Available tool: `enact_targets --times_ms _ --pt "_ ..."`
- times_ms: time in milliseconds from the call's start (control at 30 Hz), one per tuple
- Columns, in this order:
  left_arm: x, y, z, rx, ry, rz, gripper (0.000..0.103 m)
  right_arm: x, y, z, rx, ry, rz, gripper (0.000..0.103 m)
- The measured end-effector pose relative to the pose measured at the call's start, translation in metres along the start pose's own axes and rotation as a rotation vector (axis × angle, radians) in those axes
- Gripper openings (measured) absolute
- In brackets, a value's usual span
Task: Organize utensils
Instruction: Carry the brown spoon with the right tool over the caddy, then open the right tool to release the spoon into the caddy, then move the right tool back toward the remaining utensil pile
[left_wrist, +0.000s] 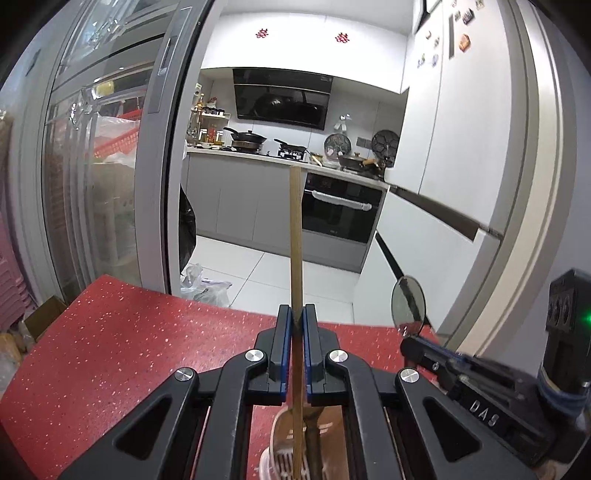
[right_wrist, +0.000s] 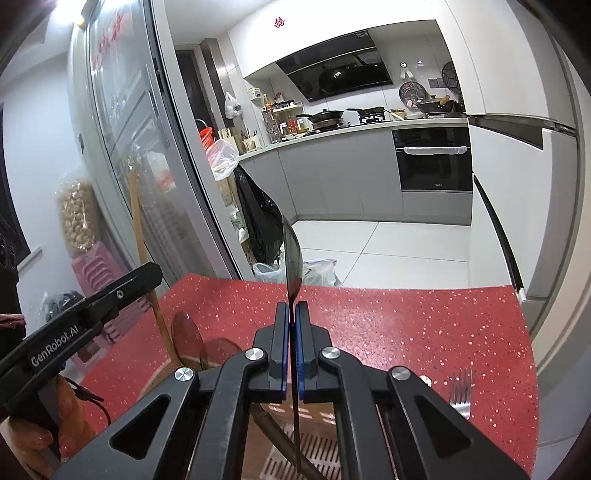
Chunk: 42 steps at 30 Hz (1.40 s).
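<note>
My left gripper (left_wrist: 296, 314) is shut on a long flat wooden utensil handle (left_wrist: 295, 236) that stands upright; its lower end drops into a slotted utensil holder (left_wrist: 277, 458) beneath the fingers. In the right wrist view my right gripper (right_wrist: 291, 310) is shut on a metal spoon (right_wrist: 291, 258), seen edge-on with the bowl up, above the same holder (right_wrist: 314, 446). The left view shows that spoon's round bowl (left_wrist: 408, 304) to the right of the wooden handle. A fork (right_wrist: 461, 391) lies on the red speckled table (right_wrist: 406, 325) at the right. A hand holds the left gripper (right_wrist: 155, 273).
The red table (left_wrist: 110, 350) ends at its far edge before a white tiled floor with plastic bags (right_wrist: 314, 271). A glass sliding door (left_wrist: 110, 166) stands at the left, white cabinets (left_wrist: 461, 166) at the right. Pink stools (right_wrist: 96, 273) are stacked beside the table.
</note>
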<state>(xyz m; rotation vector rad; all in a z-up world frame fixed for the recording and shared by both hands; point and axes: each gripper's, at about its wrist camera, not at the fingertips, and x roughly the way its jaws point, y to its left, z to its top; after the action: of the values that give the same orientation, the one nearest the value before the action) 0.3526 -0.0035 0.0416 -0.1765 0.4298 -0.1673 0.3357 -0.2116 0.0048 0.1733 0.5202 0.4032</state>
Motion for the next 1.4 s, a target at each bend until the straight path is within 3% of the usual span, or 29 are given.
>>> enact_targets --times_ms 233,667,700,733,800,1000,1067,1133,1200,1267,1400 --pt "-0.002 -0.006 -0.02 0.037 0.033 0.027 0.028 -0.014 -0.009 -0.011 0.017 0.01 -0.013 0.004" --pt "-0.002 -0.004 -0.028 0.066 0.075 0.072 0.028 -0.018 -0.015 -0.015 0.055 0.069 -0.022 0.006" --pt "-0.002 -0.004 -0.028 0.069 0.074 0.075 0.029 -0.018 -0.015 -0.015 0.06 0.072 -0.019 0.011" --pt "-0.003 -0.004 -0.028 0.071 0.076 0.077 0.029 -0.019 -0.016 -0.015 0.064 0.074 -0.017 0.027" --pt "-0.004 -0.003 -0.028 0.068 0.08 0.083 0.029 -0.022 -0.017 -0.015 0.077 0.07 -0.013 0.047" --pt "-0.009 0.001 -0.027 0.05 0.086 0.085 0.029 -0.038 -0.018 -0.014 0.097 0.038 -0.013 0.049" --pt "-0.009 0.001 -0.027 0.057 0.093 0.091 0.037 -0.044 -0.018 -0.013 0.097 0.032 -0.014 0.05" --pt "-0.012 0.001 -0.026 0.057 0.097 0.106 0.103 -0.049 -0.017 -0.014 0.105 0.03 -0.014 0.053" --pt "-0.021 0.002 -0.025 0.046 0.055 0.117 0.103 -0.054 -0.017 -0.014 0.118 0.032 -0.014 0.056" --pt "-0.023 0.001 -0.024 0.049 0.066 0.113 0.103 -0.06 -0.016 -0.016 0.128 0.032 -0.011 0.059" --pt "-0.038 0.003 -0.026 0.047 0.063 0.108 0.103 -0.074 -0.014 -0.021 0.143 0.053 -0.014 0.076"
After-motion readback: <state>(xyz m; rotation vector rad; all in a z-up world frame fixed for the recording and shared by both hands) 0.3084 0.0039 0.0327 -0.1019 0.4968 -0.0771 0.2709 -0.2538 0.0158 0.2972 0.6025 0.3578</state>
